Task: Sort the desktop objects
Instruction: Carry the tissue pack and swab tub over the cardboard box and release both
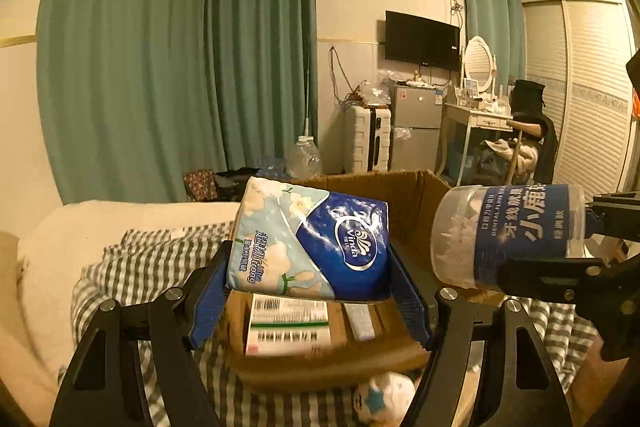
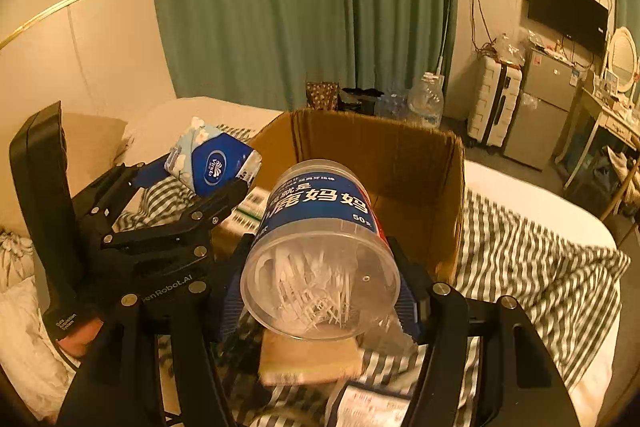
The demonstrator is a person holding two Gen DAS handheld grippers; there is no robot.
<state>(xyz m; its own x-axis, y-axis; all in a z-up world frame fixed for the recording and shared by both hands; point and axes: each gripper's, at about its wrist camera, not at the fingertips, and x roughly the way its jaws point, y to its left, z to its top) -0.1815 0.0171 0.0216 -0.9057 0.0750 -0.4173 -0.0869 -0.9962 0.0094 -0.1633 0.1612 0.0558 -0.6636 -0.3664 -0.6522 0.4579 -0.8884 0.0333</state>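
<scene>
My left gripper (image 1: 310, 291) is shut on a blue and white tissue pack (image 1: 310, 239), holding it in the air above the near side of an open cardboard box (image 1: 416, 199). My right gripper (image 2: 320, 291) is shut on a clear round tub of dental floss picks (image 2: 320, 247) with a blue label, tilted with its clear end towards the camera. In the left wrist view the floss tub (image 1: 508, 235) hangs to the right of the tissue pack. In the right wrist view the tissue pack (image 2: 214, 157) and left gripper (image 2: 200, 179) sit left of the box (image 2: 400, 163).
The box stands on a bed with a grey striped cover (image 2: 532, 259). Flat packets with barcodes (image 1: 288, 323) lie inside the box. A white ball with a blue star (image 1: 384, 399) and a yellowish pad (image 2: 310, 359) lie on the bed close by. A pillow (image 2: 92, 143) is at the left.
</scene>
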